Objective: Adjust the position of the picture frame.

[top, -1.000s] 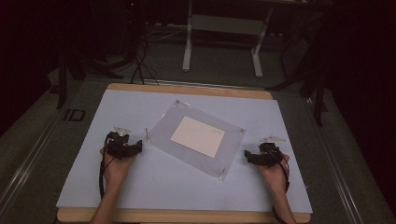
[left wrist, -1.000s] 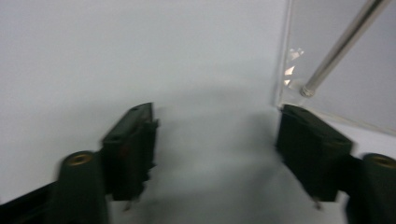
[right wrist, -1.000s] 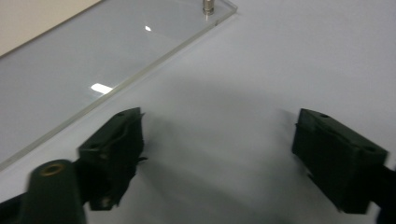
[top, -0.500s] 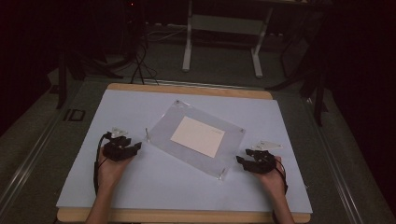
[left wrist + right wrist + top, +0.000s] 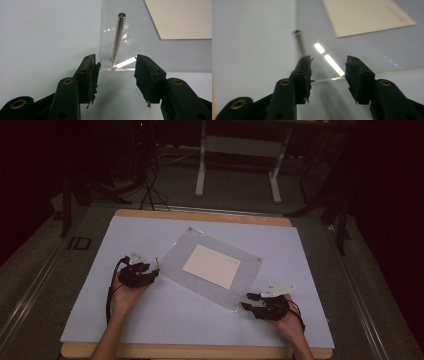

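Observation:
A clear acrylic plate (image 5: 175,260) with a cream paper sheet (image 5: 211,266) under it lies skewed on the pale blue mat (image 5: 190,320). My left gripper (image 5: 156,271) sits at the plate's left corner. In the left gripper view its jaws (image 5: 116,66) have just been closing and stand open around that corner, where a steel pin (image 5: 118,37) rises upright. My right gripper (image 5: 245,301) is at the plate's near corner. Its jaws (image 5: 328,67) have also been closing and stand open, with the plate edge (image 5: 362,50) and another pin (image 5: 298,37) just ahead. Neither gripper's pads press on anything.
The mat covers a wooden table whose front edge (image 5: 200,352) is nearest me. Behind the table stand the legs of a metal frame (image 5: 202,165), with cables (image 5: 150,185) on the dark floor. Bare mat lies on all sides of the plate.
The right hand has slid toward me and leftward along the plate's edge to its near corner. Both pairs of jaws have narrowed. The left hand has stayed about where it was.

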A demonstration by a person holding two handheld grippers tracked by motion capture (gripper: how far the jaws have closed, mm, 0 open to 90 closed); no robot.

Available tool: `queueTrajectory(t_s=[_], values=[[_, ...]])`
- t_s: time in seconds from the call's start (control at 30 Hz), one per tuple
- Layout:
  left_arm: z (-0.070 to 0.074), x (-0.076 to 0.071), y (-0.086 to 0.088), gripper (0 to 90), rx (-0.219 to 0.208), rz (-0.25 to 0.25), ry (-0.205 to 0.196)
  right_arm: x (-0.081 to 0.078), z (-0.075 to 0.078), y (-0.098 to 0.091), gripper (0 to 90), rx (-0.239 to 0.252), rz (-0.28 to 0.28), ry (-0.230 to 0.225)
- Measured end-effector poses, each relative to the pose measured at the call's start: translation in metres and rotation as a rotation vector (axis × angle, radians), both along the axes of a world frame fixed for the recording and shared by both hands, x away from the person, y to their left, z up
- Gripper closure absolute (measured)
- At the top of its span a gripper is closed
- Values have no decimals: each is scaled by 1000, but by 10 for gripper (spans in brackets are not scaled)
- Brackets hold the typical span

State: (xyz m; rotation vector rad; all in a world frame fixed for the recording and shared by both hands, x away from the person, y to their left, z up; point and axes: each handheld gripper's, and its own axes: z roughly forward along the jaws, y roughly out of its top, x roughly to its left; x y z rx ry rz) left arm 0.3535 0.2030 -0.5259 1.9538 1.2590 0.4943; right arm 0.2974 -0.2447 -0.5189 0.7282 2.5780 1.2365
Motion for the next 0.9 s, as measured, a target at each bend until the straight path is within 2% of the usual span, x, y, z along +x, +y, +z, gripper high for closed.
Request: queueTrajectory(t_s=[0.1, 0.27, 0.3, 0.33, 0.37, 0.5, 0.53, 0.57, 0.63, 0.73, 0.9], values=[[-1, 4, -1, 547, -2, -4, 1, -2, 0, 2, 597, -24, 3, -19], [1, 12, -4, 612, -10, -25, -12, -3, 2, -1, 619, 24, 44, -10], [2, 13, -5, 612, -4, -26, -16, -4, 2, 0, 619, 49, 64, -4], [2, 13, -5, 632, -4, -26, -16, -4, 2, 0, 619, 49, 64, -4], [4, 15, -7, 670, -10, -33, -30, -4, 4, 9, 634, 51, 86, -23], [6, 18, -9, 711, -9, -32, -35, -2, 3, 19, 663, 42, 96, -26], [6, 20, -10, 711, 6, -26, -32, -1, 2, 21, 673, 37, 100, -28], [5, 22, -11, 733, 29, -19, -31, 0, 1, 25, 701, 29, 103, -34], [4, 25, -13, 783, 26, -27, -32, 1, -2, 30, 763, 17, 101, -39], [5, 27, -16, 827, 46, -30, -33, 1, -5, 33, 840, 4, 90, -51], [4, 28, -14, 840, 58, -61, -49, 1, -6, 32, 849, 8, 91, -56]])
